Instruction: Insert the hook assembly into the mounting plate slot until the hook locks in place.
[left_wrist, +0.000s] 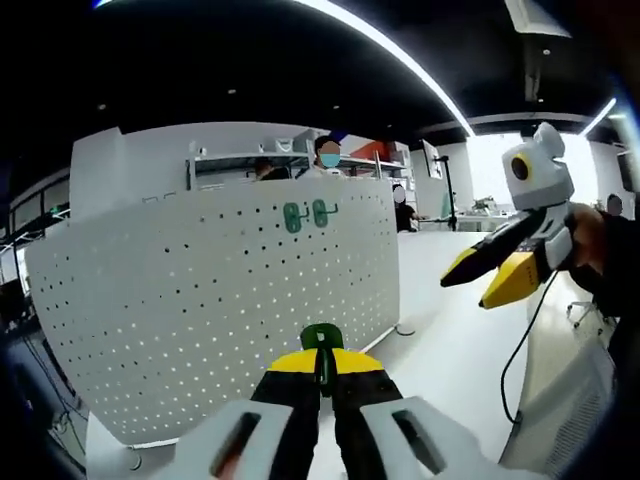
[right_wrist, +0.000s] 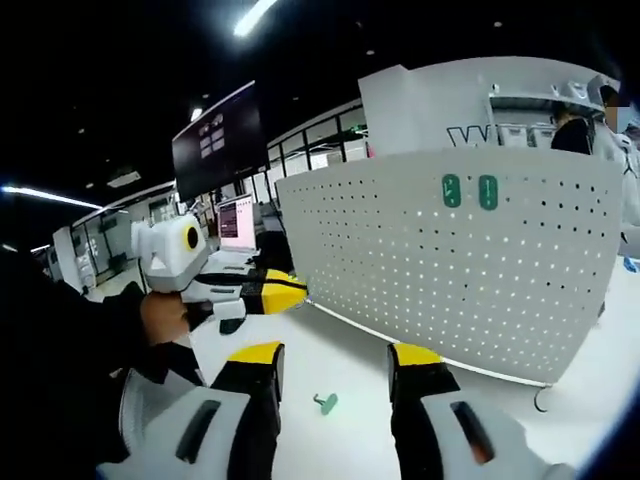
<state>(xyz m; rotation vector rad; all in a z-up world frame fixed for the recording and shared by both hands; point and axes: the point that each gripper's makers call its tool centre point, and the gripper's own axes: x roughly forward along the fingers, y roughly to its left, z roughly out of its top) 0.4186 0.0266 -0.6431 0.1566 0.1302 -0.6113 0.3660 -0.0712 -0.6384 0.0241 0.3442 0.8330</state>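
Note:
A white perforated mounting plate (left_wrist: 220, 290) (right_wrist: 460, 270) stands upright on the white table. Two green hooks (left_wrist: 305, 215) (right_wrist: 469, 191) sit side by side near its top edge. My left gripper (left_wrist: 322, 362) is shut on a third green hook (left_wrist: 321, 338), held a short way in front of the plate's lower part; the same gripper (right_wrist: 290, 292) appears from the side in the right gripper view, left of the plate. My right gripper (right_wrist: 335, 365) (left_wrist: 490, 278) is open and holds nothing. A loose green hook (right_wrist: 325, 403) lies on the table between its jaws.
The white table (left_wrist: 450, 330) extends to the right of the plate. A cable (left_wrist: 520, 350) trails down from the right gripper. Shelving and seated people (left_wrist: 328, 155) are behind the plate. A dark monitor (right_wrist: 218, 140) hangs at the far left, over desks.

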